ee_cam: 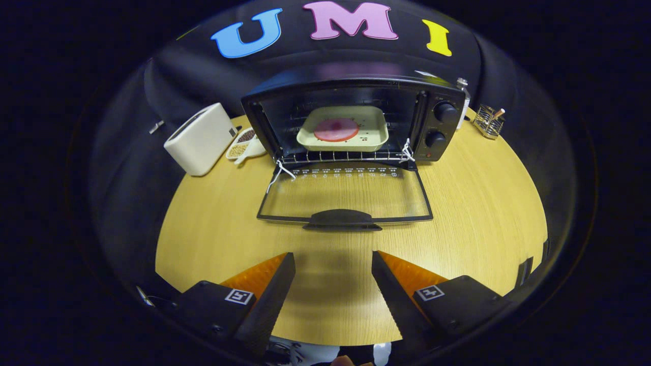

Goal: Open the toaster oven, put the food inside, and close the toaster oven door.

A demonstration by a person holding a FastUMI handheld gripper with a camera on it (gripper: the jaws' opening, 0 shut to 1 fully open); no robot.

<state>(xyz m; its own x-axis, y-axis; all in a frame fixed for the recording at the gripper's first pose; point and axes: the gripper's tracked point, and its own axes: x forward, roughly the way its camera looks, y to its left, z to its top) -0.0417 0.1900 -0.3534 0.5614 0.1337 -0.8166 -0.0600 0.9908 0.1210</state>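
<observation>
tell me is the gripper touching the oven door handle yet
Apart. The gripper view shows bare table between the open gripper and the door handle of the folded-down door; nothing sits between the fingers.

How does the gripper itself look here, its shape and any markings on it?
The gripper has two wedge-shaped jaws that taper forward, with ribbed inner faces. Each sits on a dark blocky mount with a small square black-and-white marker on top. The jaws stand open above the wooden table.
</observation>
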